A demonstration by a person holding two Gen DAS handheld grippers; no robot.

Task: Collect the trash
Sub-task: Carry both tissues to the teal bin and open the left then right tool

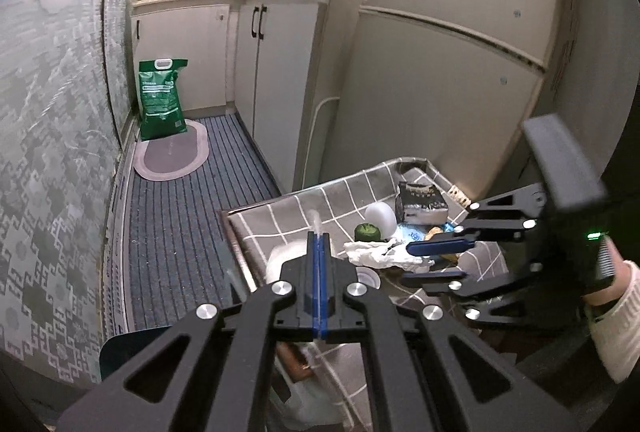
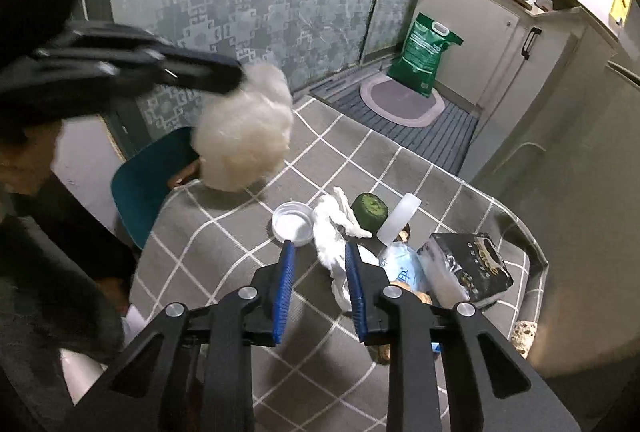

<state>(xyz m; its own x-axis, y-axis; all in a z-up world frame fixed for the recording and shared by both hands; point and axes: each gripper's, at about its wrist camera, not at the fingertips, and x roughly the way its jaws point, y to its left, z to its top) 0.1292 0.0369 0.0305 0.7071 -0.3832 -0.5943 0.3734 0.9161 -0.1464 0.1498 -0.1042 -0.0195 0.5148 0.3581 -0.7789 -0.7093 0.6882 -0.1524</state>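
left wrist view:
left gripper: blue pads pressed together, thin whitish plastic film sticking out at the tips; raised over the table
plastic bag: pale, blurred, hangs just past the closed tips, mostly hidden behind the gripper body
right gripper: comes in from the right, fingers spread apart, low over the trash pile
table: grey cloth with white grid lines
crumpled tissue: white, on the cloth, just by the right gripper's fingertips
green round piece: behind the tissue, touching a white tub lying on its side
black packet: far side of the pile, near the fridge
green sack: upright on the floor at the far wall, by an oval mat

right wrist view:
right gripper: fingers spread wide, nothing between the pads; tissue lies in the gap just ahead
crumpled tissue: white, on the cloth between the two fingertips
white lid: round, flat on the cloth, just left of the tissue, near the left fingertip
green round piece: right of the tissue, touching the white tub
blue-white wrapper: right of the right finger, beside the black packet
left gripper: upper left, motion-blurred, tips clamped on the top of the bag
plastic bag: white, bunched, hanging off the table surface, over the table's left edge
blue chair: behind the bag, at the table's left side
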